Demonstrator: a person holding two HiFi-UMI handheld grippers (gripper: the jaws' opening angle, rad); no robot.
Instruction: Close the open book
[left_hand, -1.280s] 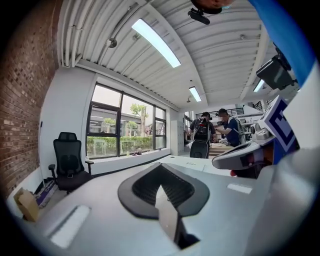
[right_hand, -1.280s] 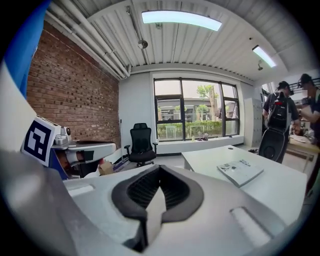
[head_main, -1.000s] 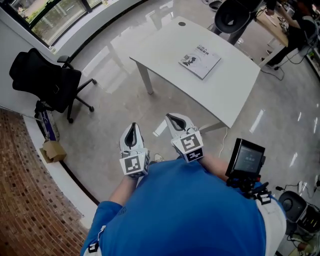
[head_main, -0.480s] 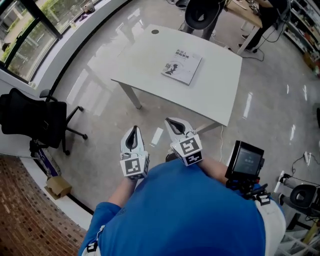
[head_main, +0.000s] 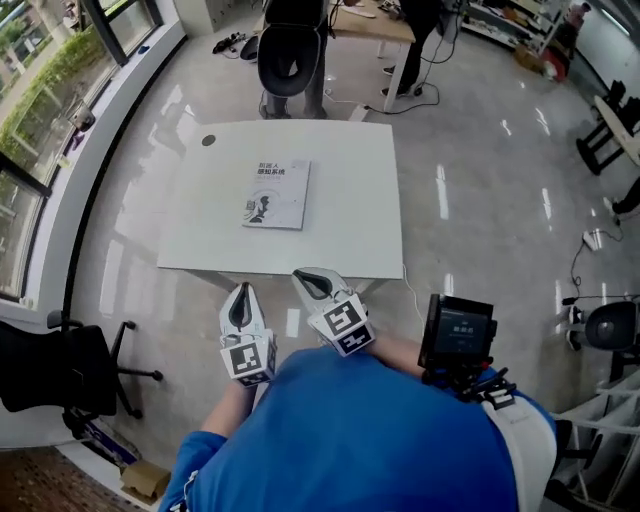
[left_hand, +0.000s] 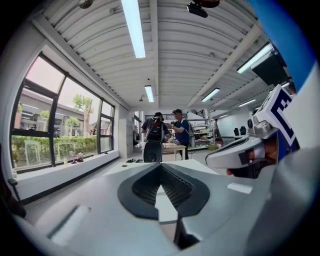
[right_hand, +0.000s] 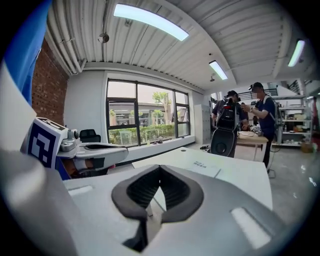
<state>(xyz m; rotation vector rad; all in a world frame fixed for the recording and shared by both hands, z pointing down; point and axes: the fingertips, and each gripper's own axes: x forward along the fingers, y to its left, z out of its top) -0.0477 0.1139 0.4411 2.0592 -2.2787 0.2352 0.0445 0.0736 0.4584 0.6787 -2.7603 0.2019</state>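
Observation:
A thin white book (head_main: 277, 195) lies flat on the white table (head_main: 350, 235), cover up, left of the table's middle. It also shows as a flat white slab (right_hand: 202, 168) in the right gripper view. Both grippers hang in front of the table's near edge, apart from the book. My left gripper (head_main: 240, 293) has its jaws together with nothing in them, tips meeting (left_hand: 160, 165) in its own view. My right gripper (head_main: 306, 274) is beside it, jaws likewise meeting (right_hand: 160, 168) and holding nothing.
A black office chair (head_main: 291, 45) stands past the table's far edge, with people at a desk (left_hand: 167, 131) behind it. Another black chair (head_main: 45, 368) is at lower left by the window wall. A screen device (head_main: 458, 335) sits at my right hip.
The view has swung round: the table, off to the upper right before, now lies straight ahead of both grippers. The grippers kept side by side, jaws unchanged.

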